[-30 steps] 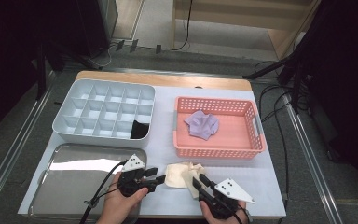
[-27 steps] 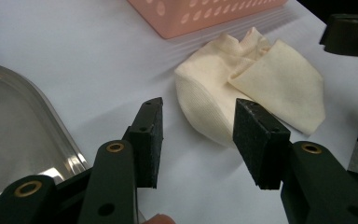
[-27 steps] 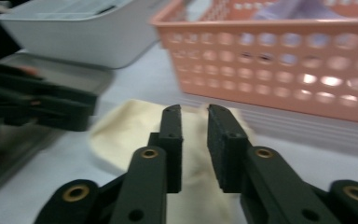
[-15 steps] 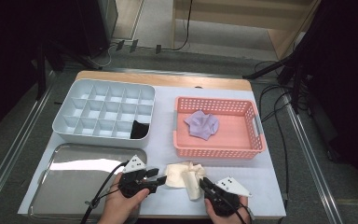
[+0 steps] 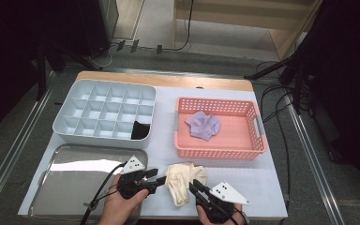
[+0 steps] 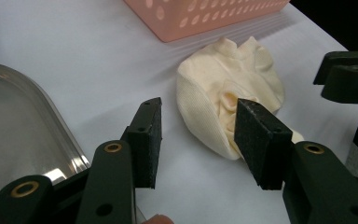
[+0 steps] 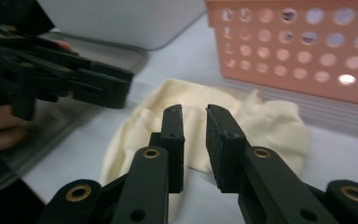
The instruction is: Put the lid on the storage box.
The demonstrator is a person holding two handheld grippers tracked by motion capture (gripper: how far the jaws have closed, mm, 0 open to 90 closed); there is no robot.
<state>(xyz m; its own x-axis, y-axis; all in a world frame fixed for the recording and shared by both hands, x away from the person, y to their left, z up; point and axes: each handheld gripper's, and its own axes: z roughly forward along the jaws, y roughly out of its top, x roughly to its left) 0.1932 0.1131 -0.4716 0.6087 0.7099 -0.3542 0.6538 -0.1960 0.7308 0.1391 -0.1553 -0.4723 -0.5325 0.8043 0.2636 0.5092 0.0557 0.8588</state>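
Poised at the near edge of the table, jaws of the left gripper (image 5: 158, 176) apart with nothing between them, tips just beside the left flank of a crumpled cream cloth (image 5: 182, 180). Opposite, on the right gripper (image 5: 194, 183), a narrow gap only, jaws having just been opening, empty, tips at the cloth's near right edge and perhaps over it.

Lying bunched on the white tabletop between the two tools, in front of the pink basket (image 5: 258, 136) and apart from it. Stretched roughly from the basket side toward the near edge, thicker at the far end, tapering toward the person. To the right of the left tool, ahead and slightly left of the right one. Judged a close call on reach, with the right tool marginally nearer and better lined up along the length.

Counted on the table: two grippers, one cream cloth, one purple cloth (image 5: 203, 125) already inside the one basket, one grey divided box (image 5: 117, 82) with a single dark item (image 5: 140, 130) in a near compartment, one steel tray (image 5: 75, 187) at front left.
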